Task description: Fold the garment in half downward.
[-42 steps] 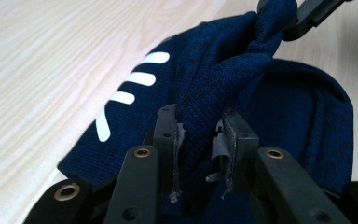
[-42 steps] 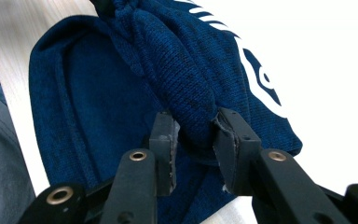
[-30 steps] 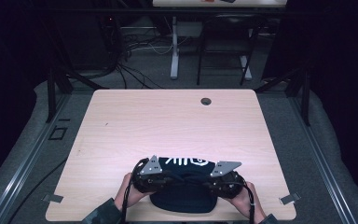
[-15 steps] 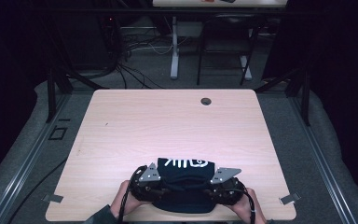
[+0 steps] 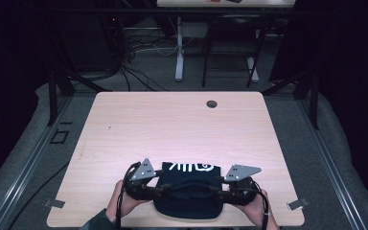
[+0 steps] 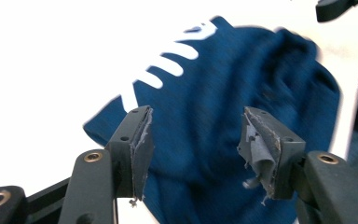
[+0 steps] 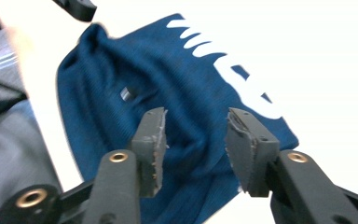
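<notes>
A dark blue garment (image 5: 188, 191) with white lettering lies bunched at the near edge of the wooden table (image 5: 172, 124). My left gripper (image 5: 165, 188) is at its left side and my right gripper (image 5: 214, 189) at its right, jaws pointing inward over the cloth. In the left gripper view the gripper (image 6: 196, 135) is open, with the garment (image 6: 200, 84) just beyond its pads and nothing pinched. The right gripper view shows that gripper (image 7: 196, 135) open too, over the wrinkled garment (image 7: 168, 79). A hand holds each gripper from the table's near edge.
A round cable hole (image 5: 212, 103) sits near the table's far edge. Black frame posts (image 5: 52, 96) stand left and right of the table. Behind it are another desk's legs (image 5: 179, 52) and cables on the grey floor.
Both hands and grippers drew slightly toward the near edge, then spread a little apart. The garment shifted slightly nearer with them.
</notes>
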`<state>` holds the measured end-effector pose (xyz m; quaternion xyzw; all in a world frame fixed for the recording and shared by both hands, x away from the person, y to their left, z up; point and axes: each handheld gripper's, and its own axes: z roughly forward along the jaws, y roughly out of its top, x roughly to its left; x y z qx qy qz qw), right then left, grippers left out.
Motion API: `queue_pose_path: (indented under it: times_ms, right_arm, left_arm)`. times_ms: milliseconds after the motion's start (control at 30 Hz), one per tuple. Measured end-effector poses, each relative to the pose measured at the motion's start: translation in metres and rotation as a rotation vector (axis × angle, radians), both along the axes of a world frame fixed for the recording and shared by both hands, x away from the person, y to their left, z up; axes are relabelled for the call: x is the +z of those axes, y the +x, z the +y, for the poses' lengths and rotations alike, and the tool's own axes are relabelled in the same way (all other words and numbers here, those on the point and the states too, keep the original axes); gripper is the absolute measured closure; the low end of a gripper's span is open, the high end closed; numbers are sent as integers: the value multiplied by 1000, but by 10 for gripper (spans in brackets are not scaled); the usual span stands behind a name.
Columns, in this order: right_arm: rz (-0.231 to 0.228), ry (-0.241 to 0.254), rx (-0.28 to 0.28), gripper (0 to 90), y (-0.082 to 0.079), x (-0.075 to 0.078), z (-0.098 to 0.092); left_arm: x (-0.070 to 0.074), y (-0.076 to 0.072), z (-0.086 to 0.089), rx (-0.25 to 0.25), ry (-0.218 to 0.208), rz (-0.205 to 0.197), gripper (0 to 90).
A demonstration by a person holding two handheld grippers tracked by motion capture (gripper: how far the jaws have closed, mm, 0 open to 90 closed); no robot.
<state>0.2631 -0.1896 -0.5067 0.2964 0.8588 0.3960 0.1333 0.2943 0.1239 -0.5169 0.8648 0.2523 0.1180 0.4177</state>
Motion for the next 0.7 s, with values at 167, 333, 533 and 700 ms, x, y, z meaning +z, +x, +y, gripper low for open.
queue_pose_path:
  times_ms: [167, 333, 533, 700]
  right_arm:
    - [0, -34, -49, 633, 22, -8, 11]
    - [57, -61, -11, 643, 22, -26, 17]
    - [97, -72, -16, 541, 17, -36, 16]
    - [137, -73, -5, 423, 14, -44, 16]
  left_arm:
    - [-8, 15, -19, 3, 57, -7, 434]
    - [-26, 12, -26, -25, 106, 25, 421]
    - [-38, 4, -22, -23, 135, 35, 380]
    - [-45, 0, -19, -29, 142, 41, 353]
